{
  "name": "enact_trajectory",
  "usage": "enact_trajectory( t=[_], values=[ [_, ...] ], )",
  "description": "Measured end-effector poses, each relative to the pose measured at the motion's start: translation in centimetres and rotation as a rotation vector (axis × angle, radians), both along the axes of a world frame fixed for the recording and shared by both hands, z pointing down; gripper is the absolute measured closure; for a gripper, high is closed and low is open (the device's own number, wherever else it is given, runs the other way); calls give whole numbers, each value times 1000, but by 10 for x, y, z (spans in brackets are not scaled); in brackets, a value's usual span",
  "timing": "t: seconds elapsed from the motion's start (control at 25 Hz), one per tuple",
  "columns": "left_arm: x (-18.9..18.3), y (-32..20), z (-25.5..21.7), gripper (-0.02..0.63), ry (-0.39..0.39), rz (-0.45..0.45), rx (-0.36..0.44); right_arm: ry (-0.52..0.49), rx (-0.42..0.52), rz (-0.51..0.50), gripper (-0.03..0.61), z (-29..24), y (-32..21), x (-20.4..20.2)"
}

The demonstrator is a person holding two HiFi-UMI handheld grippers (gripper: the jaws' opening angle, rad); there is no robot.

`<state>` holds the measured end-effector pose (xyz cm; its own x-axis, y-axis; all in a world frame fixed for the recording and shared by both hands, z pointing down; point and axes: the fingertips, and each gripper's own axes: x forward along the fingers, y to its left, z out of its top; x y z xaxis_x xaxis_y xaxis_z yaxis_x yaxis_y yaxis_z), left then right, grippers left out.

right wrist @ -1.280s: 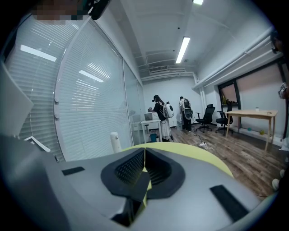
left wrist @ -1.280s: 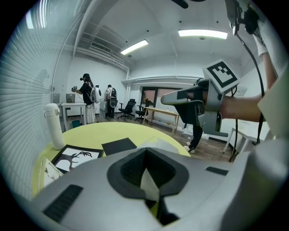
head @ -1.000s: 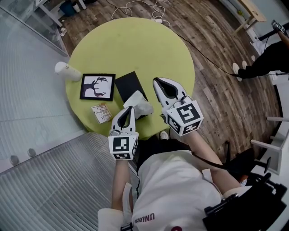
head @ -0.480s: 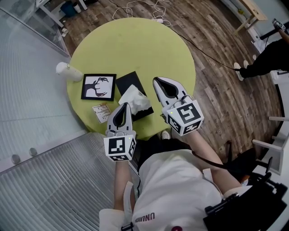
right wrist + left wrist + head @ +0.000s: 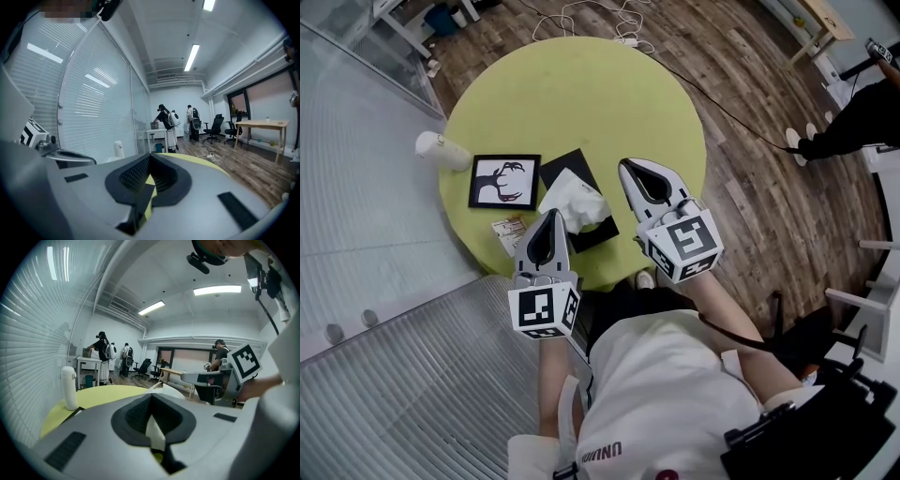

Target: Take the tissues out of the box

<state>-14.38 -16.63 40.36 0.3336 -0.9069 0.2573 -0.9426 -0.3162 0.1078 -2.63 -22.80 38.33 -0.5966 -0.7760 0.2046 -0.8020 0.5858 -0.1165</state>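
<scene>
My left gripper (image 5: 554, 216) is clenched on an edge of the white tissue (image 5: 574, 201), which shows as a pale strip pinched between its jaws in the left gripper view. As I judge the risks, the thin sheet could tear or slip from the pinch if I pull sharply. The light black box (image 5: 568, 170) could also lift or slide across the round green table (image 5: 581, 94), since nothing visibly holds it down. My right gripper (image 5: 627, 170) is closed and empty, just beside the box's right edge; I cannot tell whether it touches. The tissue is puffed up out of the box's top opening and reaches back to my left gripper's tips, with the box just beyond them.
</scene>
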Motion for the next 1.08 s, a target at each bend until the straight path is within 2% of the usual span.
enact_trajectory(
  t=[1.08],
  values=[
    [7, -9, 0, 604, 50, -16, -3, 16, 25, -30, 560, -1, -2, -2]
  ],
)
